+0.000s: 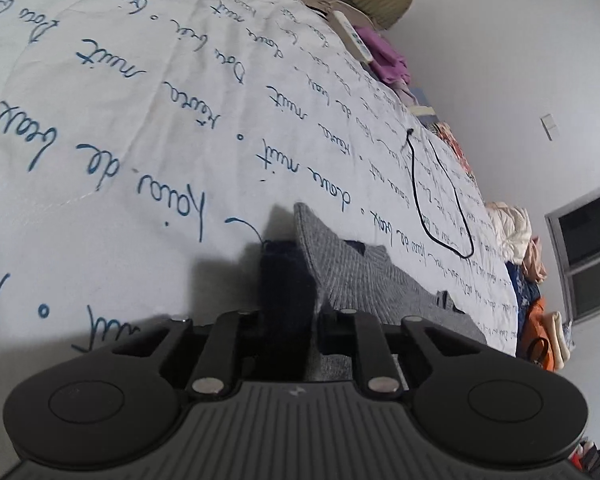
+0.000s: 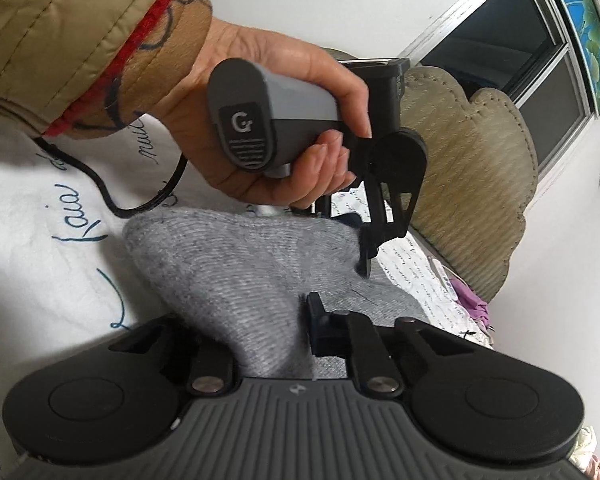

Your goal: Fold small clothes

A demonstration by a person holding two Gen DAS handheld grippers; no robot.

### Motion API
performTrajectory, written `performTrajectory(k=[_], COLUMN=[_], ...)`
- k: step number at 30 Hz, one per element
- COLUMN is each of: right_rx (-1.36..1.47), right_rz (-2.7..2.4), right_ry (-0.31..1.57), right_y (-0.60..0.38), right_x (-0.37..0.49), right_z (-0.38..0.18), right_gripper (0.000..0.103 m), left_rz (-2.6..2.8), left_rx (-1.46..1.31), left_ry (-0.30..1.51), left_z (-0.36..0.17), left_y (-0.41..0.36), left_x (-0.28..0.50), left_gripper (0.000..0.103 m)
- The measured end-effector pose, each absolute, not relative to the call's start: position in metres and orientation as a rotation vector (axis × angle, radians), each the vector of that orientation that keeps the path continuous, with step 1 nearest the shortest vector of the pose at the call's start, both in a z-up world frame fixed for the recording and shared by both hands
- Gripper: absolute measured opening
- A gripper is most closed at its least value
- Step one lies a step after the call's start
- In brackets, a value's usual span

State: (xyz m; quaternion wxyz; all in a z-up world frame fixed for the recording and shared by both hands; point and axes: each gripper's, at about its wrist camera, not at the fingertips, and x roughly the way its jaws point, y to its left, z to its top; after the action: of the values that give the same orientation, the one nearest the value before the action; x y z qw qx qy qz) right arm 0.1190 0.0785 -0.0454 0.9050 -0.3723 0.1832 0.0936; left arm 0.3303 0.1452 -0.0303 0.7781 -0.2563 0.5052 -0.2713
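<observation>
A grey knitted garment (image 1: 360,276) with dark navy trim lies on a white bedsheet (image 1: 140,120) printed with blue script. In the left wrist view my left gripper (image 1: 296,260) is shut on one edge of it, and the cloth rises beside the fingers. The right wrist view shows the same garment (image 2: 236,256) bunched up over my right gripper (image 2: 296,308). That gripper is shut on a fold, with one finger hidden under the knit. Beyond it, a hand (image 2: 280,92) in a tan sleeve holds the left gripper (image 2: 364,260) tip-down on the garment's far edge.
A black cable (image 1: 440,200) loops on the sheet past the garment. A white remote (image 1: 354,36) and purple cloth (image 1: 384,56) lie near a padded headboard (image 2: 480,180). Piled clothes (image 1: 516,232) sit along the bed's edge, with a white wall and a window (image 2: 520,40) behind.
</observation>
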Motion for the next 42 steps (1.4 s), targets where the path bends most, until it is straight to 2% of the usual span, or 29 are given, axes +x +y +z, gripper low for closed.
performTrajectory(k=[2, 6, 32, 42], right_rx=[-0.765, -0.746, -0.348, -0.324], right_rz=[0.201, 0.207, 0.223, 0.19], right_ry=[0.378, 0.346, 0.311, 0.297], right_y=[0.078, 0.073, -0.007, -0.024], right_x=[0.118, 0.114, 0.077, 0.063], right_z=[-0.045, -0.04, 0.005, 0.008], right_gripper=[0.008, 0.006, 0.006, 0.006], left_rz=[-0.563, -0.515, -0.347, -0.348], left_rx=[-0.531, -0.451, -0.257, -0.227], left_ry=[1.081, 1.044, 0.95, 0.932], left_z=[-0.027, -0.012, 0.059, 0.072], left_y=[0.143, 0.135, 0.08, 0.057], left_x=[0.326, 0.317, 0.279, 0.27], left_gripper=[0.015, 0.014, 0.013, 0.013])
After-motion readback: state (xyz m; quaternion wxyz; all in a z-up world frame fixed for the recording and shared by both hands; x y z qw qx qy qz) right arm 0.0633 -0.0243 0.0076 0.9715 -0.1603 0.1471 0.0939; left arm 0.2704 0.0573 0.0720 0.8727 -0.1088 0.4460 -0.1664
